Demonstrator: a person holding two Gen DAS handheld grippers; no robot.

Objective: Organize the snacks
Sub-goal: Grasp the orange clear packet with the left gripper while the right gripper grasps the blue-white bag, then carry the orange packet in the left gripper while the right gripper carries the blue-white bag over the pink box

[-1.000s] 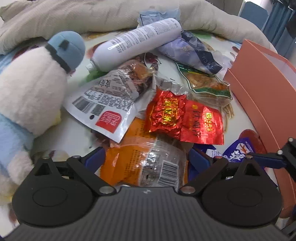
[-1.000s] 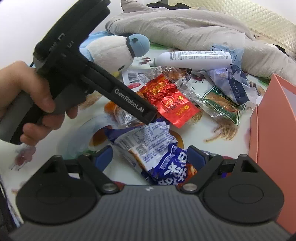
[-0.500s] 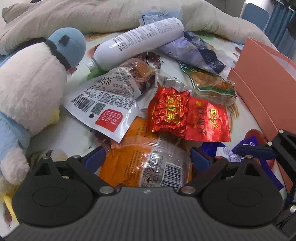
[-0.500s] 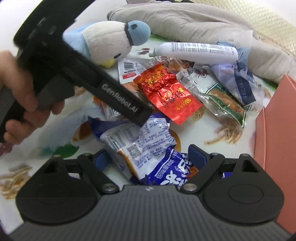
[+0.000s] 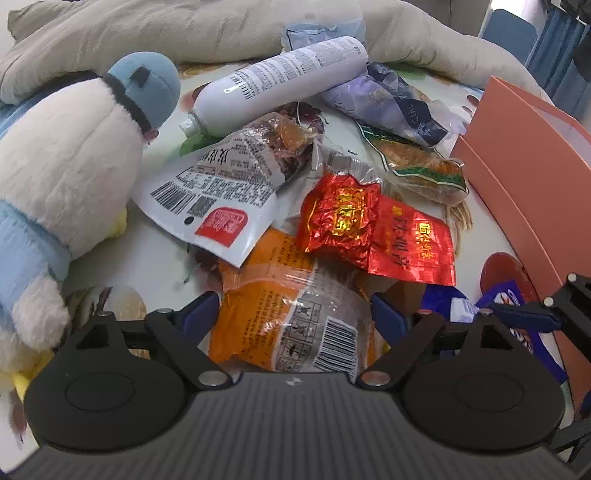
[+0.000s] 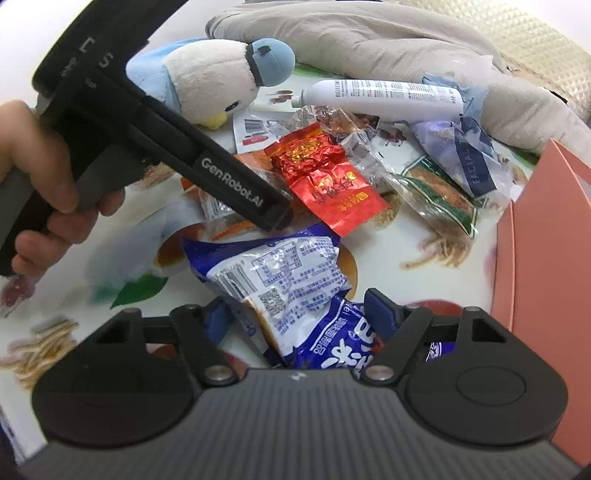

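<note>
Counter (image 5: 155, 254) with a glossy white top printed with food pictures, rumpled beige blanket (image 5: 184, 29) heaped along its far edge, blue chair back (image 5: 509, 33) beyond the blanket, dark blue curtain (image 5: 565, 55) beside the chair, quilted cream surface (image 6: 535, 40) behind the blanket, bright even light

Both views are bright and evenly lit with soft, faint shadows, and the upper left of the right wrist view washes out to near white. Glare glints off the red foil packet (image 5: 376, 225) and the clear wrappers. Fisheye bending curves the pink box (image 5: 532, 177) and the frame edges, where the worktop (image 6: 122, 266) print smears slightly.
</note>
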